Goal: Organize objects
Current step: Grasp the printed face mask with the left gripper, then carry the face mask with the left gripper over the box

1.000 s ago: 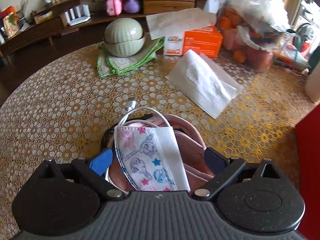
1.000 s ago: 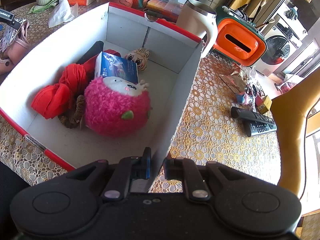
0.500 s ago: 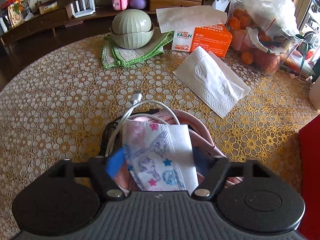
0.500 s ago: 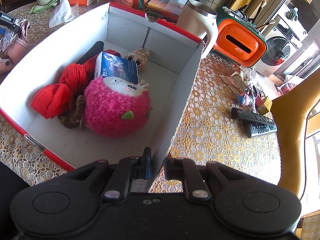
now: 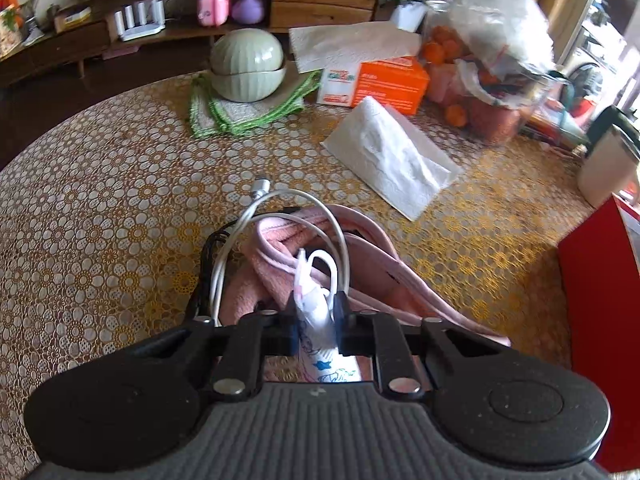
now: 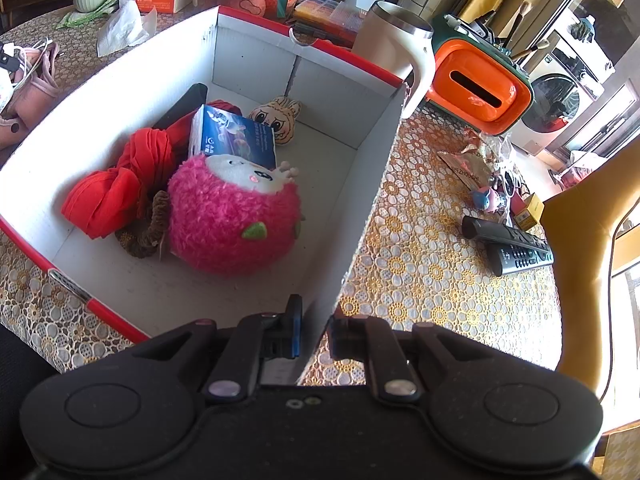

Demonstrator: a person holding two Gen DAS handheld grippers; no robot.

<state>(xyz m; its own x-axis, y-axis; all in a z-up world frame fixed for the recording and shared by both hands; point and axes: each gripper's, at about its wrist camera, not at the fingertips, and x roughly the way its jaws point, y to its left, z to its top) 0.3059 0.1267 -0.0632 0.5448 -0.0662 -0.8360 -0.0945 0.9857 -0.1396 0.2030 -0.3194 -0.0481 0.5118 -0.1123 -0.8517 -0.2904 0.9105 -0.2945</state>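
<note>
My left gripper [image 5: 316, 312] is shut on a printed face mask [image 5: 314, 308], pinched and crumpled between the fingers, just above a pink bag [image 5: 360, 256] with a white cable [image 5: 248, 220] across it. My right gripper [image 6: 316, 328] is shut on the right wall of a white box with a red rim [image 6: 360, 208]. Inside the box lie a pink plush toy [image 6: 232, 216], a blue packet [image 6: 236, 136], a red cloth [image 6: 120, 184] and a small doll [image 6: 276, 116]. The pink bag also shows in the right wrist view [image 6: 28, 92], left of the box.
On the table sit a white tissue sheet [image 5: 392, 160], an orange tissue box [image 5: 380, 80], green bowls on a cloth [image 5: 248, 68] and a bag of oranges [image 5: 488, 72]. Right of the box are a mug [image 6: 396, 52], an orange container [image 6: 480, 88] and two remotes [image 6: 512, 244].
My left gripper closed on the face mask, which went from lying flat on the pink bag to being bunched between the fingers. The right gripper and box have not moved.
</note>
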